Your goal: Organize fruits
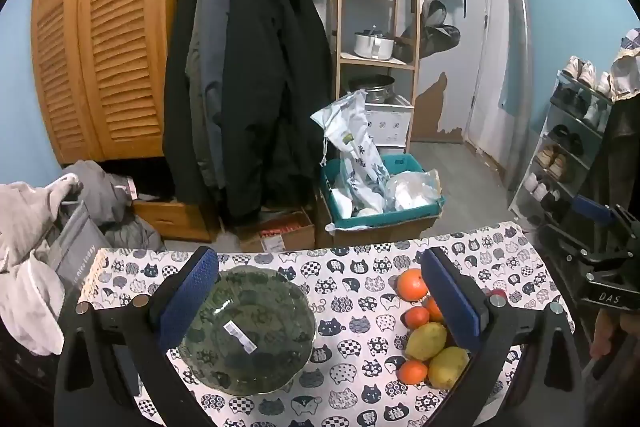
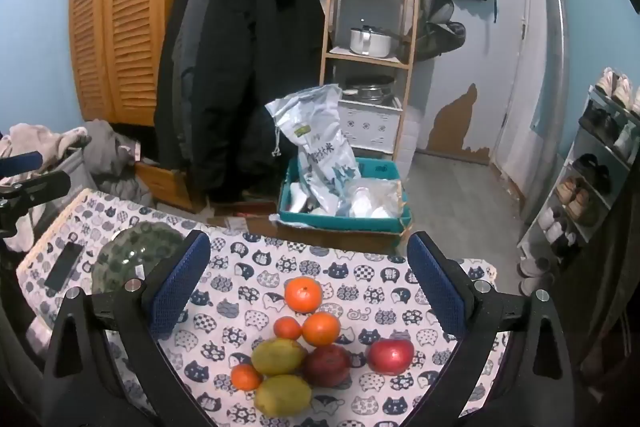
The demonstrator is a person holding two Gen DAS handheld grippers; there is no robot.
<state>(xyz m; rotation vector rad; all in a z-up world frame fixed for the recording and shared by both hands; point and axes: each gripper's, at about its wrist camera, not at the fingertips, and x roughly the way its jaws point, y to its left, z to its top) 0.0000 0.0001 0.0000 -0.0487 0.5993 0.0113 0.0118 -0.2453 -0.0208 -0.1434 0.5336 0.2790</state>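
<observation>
A green glass plate [image 1: 248, 331] lies empty on the cat-print tablecloth [image 1: 352, 291], between the fingers of my open left gripper [image 1: 320, 301]. To its right lies a pile of fruit: several oranges [image 1: 413, 284] and two yellow-green mangoes [image 1: 426, 341]. In the right wrist view my open right gripper [image 2: 308, 285] hovers over the pile: the big orange [image 2: 303, 293], smaller oranges [image 2: 321, 328], mangoes [image 2: 279, 356] and two red apples [image 2: 391, 355]. The plate [image 2: 136, 255] shows at the left there.
A black phone [image 2: 64, 265] lies on the table left of the plate. Beyond the table's far edge stand a teal crate with bags [image 1: 380, 195], hanging coats [image 1: 248, 83], a wooden shelf [image 1: 376, 27] and a shoe rack [image 1: 568, 151].
</observation>
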